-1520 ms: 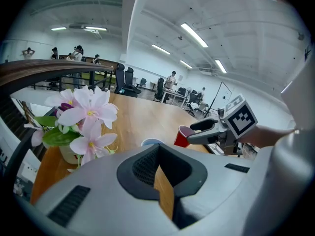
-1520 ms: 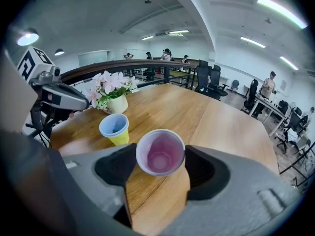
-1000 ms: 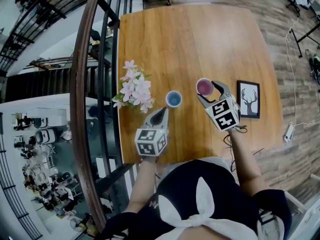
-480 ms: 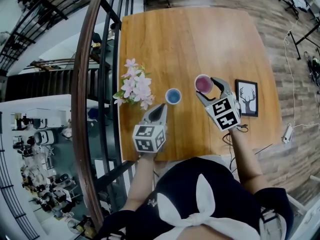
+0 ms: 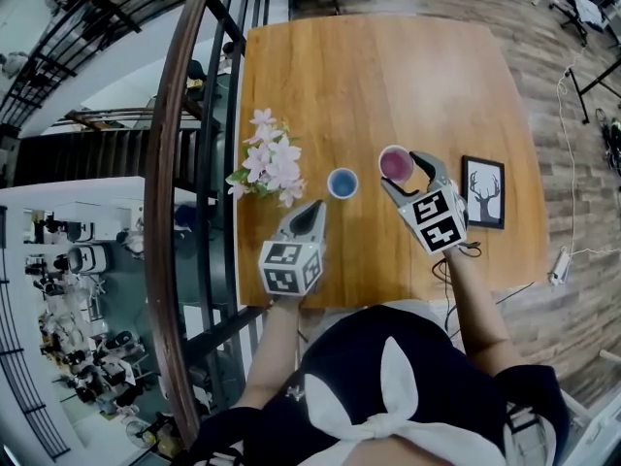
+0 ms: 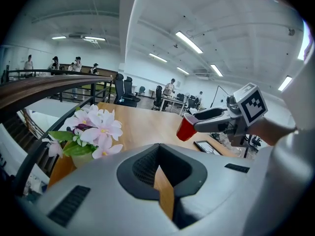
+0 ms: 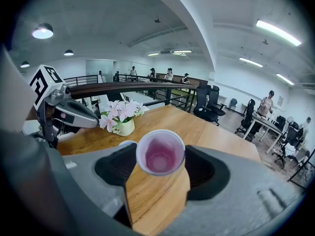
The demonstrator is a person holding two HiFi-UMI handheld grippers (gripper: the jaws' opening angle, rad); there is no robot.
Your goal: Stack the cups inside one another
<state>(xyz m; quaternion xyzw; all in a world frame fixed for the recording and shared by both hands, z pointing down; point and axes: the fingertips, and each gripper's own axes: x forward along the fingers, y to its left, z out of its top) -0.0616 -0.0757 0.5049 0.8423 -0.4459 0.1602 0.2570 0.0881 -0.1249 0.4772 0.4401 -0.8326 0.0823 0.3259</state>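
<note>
The wooden table (image 5: 388, 66) was wide and smooth, with rounded corners. My left gripper (image 5: 312, 216), of grey plastic, hovered over the near edge of the table, its jaws pressed together on nothing. My right gripper (image 5: 404, 173) was clamped on the round red cup (image 5: 396, 164), which hung tilted above the wood. The pink flowers (image 5: 269, 163) stood in a small pale pot by the left edge. The blue cup (image 5: 343, 183) stood upright on the table between the flowers and the red cup, apart from both.
</note>
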